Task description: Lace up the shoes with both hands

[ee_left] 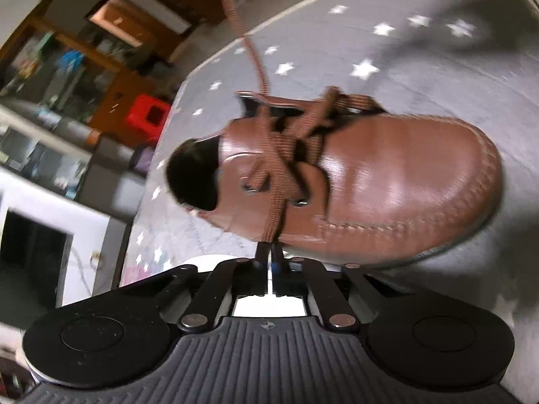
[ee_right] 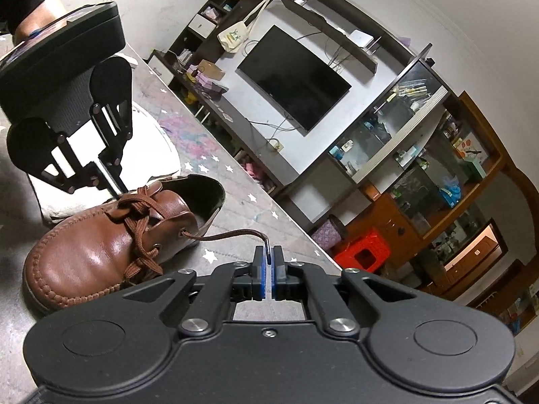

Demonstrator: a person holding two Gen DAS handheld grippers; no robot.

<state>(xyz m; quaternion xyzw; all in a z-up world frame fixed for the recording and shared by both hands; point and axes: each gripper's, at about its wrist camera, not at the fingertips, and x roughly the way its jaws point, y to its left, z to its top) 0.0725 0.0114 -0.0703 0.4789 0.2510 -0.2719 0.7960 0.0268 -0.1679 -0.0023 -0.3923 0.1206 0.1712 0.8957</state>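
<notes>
The left tool (ee_left: 268,252) is closed, its black fingers pinching the flat brown woven lace end (ee_left: 273,222) that runs down from the near eyelets. The right tool (ee_right: 268,256) is likewise closed, gripping the dark tip of the other lace end (ee_right: 229,234), which stretches nearly taut from the eyelet nearest the shoe's opening.

The glossy brown leather shoe with stitched toe seam (ee_right: 97,249) lies on a grey star-patterned cloth surface (ee_left: 404,64), between the two tools; the left tool stands at its far side in the right wrist view.

Handling judgement: the lace is soft, limp and light; it should be held close to the stiff tip. The shoe is light enough to slide or tip under a strong pull.

The left wrist view is motion-blurred. Lace crossings overlap, so their routing is unclear. The shoe's sole and inner lining stay largely hidden.
</notes>
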